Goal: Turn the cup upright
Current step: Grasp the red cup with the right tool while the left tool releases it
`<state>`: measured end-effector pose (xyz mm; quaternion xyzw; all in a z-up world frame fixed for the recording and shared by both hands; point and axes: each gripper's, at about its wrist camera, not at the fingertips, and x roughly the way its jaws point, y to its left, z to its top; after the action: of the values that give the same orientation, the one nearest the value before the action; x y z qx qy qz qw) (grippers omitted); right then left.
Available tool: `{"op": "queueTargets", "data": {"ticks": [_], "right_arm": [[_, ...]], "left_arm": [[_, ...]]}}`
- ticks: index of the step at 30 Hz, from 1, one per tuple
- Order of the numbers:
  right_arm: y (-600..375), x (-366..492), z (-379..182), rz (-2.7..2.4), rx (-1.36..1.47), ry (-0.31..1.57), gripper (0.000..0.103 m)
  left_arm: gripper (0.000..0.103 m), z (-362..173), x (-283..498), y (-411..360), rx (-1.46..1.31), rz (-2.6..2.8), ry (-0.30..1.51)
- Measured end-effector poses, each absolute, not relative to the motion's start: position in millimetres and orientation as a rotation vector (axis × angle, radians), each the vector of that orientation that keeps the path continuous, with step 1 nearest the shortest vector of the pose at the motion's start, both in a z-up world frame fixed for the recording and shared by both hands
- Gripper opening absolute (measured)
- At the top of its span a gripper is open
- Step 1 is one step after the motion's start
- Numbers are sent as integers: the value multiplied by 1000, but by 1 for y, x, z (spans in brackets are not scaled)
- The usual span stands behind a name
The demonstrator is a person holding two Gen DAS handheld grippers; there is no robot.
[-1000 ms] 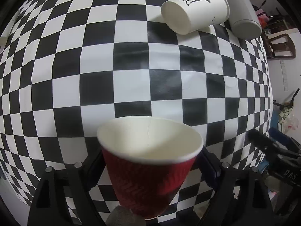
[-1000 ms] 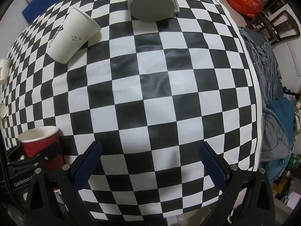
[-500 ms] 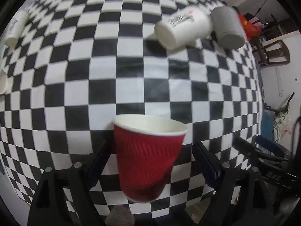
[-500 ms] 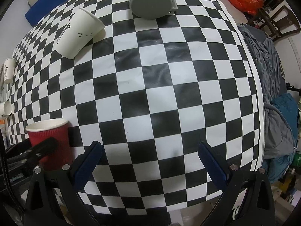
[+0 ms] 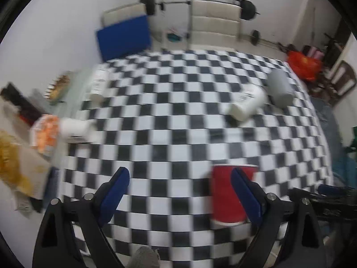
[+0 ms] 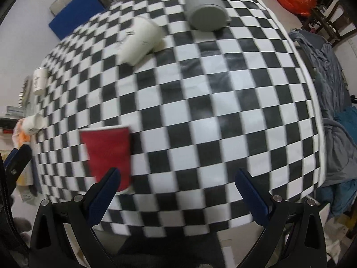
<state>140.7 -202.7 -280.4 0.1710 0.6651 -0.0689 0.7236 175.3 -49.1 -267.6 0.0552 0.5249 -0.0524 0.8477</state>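
The red cup is standing upright on the checkered table, mouth up, with its white rim at the top. The left gripper is hanging above the near part of the table with its two blue-padded fingers spread wide and nothing between them; it is released. In the left wrist view the cup is sitting just beyond the gripper's right finger, which is overlapping the cup's right side in the picture; whether it is touching the cup cannot be told, since the frame is blurred.

The right gripper is also hanging open, its fingers wide apart and gripping nothing. From its camera the red cup is showing ahead and to the left, partly behind the gripper's left finger, near the table's front edge.

Farther ahead of both grippers, a white paper cup is lying on its side, and just beyond it to the right a gray cup is lying tipped over too. Far to the left of the left gripper, two more white cups are lying at the table's edge beside some orange clutter. To the right of the right gripper, a gray cloth is draping over the table's side.
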Motion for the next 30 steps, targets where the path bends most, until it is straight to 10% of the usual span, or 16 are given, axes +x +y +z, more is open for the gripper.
{"op": "queueTargets", "data": {"ticks": [22, 30], "right_arm": [[-106, 215, -351, -19, 351, 1659, 102], [-103, 227, -374, -13, 362, 1736, 84]], "left_arm": [[93, -366, 188, 25, 141, 40, 1315], [93, -369, 188, 26, 132, 22, 1331]]}}
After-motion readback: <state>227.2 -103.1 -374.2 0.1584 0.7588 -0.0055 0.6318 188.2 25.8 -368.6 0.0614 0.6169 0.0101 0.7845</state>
